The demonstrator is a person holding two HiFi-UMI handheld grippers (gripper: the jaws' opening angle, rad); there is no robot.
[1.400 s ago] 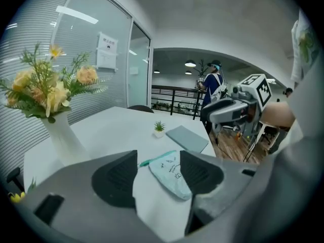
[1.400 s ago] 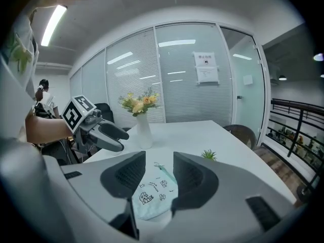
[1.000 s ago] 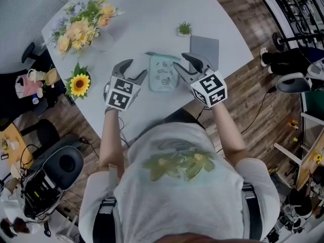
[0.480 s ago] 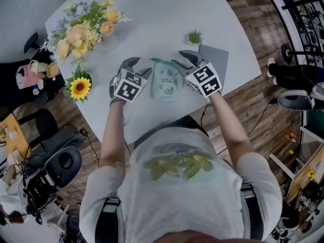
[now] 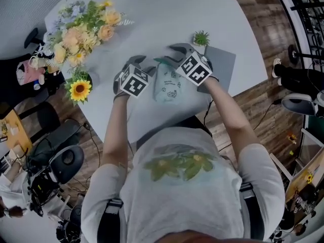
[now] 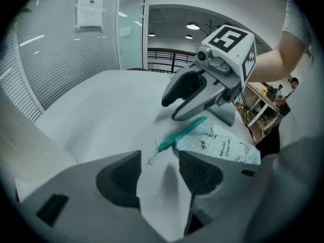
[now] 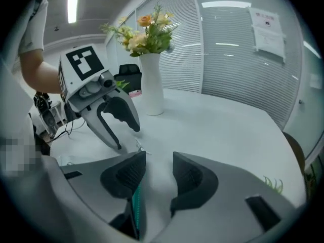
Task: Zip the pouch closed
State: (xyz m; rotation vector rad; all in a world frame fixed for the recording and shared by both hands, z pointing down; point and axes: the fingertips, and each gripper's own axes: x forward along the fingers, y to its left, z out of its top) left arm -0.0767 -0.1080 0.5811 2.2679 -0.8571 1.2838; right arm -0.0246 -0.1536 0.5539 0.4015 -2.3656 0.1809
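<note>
A pale mint pouch [image 5: 171,87] with printed doodles lies on the white table [image 5: 152,14], its teal zipper [image 5: 163,63] along the far end. In the left gripper view the pouch [image 6: 223,145] lies just ahead to the right, with its teal zipper [image 6: 183,132] and small pull tab [image 6: 153,154] in front of my jaws. My left gripper [image 5: 146,65] [image 6: 158,168] is open at the zipper's left end. My right gripper [image 5: 169,55] [image 7: 158,158] is open over the zipper's right end; the teal zipper [image 7: 135,204] shows under its left jaw. Neither holds anything.
A vase of flowers [image 5: 83,32] [image 7: 152,87] stands at the table's left, with a sunflower [image 5: 80,89] at the near left edge. A small potted plant [image 5: 201,37] and a grey pad [image 5: 224,65] sit right of the pouch. Chairs stand on the floor at left.
Both grippers have moved forward and inward, from beside the pouch to its zipper end. Both stay open. The pouch has not moved on the table.
</note>
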